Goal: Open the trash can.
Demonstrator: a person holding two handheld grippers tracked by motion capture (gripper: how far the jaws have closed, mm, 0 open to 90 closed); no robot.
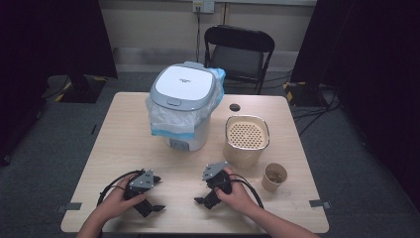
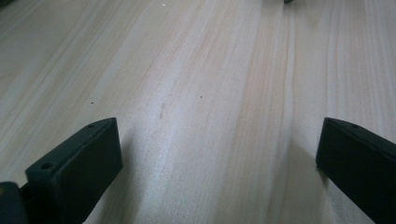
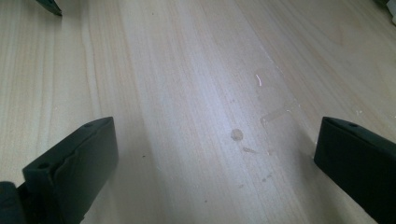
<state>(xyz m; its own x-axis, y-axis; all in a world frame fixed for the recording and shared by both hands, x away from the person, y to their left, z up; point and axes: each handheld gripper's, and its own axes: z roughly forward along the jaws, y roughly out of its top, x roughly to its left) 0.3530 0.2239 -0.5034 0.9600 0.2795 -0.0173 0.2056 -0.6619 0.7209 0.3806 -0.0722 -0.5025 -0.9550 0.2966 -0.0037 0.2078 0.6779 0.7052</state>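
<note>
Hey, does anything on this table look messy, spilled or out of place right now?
Mostly tidy. The white lidded bin has its clear plastic liner bunched unevenly outside the rim, hanging lower on one side. The light wooden table shows small dried spots and clear tape residue between the right gripper's jaws.

In the high view the person's forearms are cut off by the bottom edge, and each hand covers much of its gripper, the left gripper [image 1: 156, 193] and the right gripper [image 1: 201, 188]. The contents of the small brown paper cup [image 1: 274, 177] are too small to tell, as is the print on the white lid of the grey-rimmed bin [image 1: 183, 85] lined with a clear plastic bag. The black folding chair [image 1: 238, 53] stands partly hidden behind that bin.
</note>
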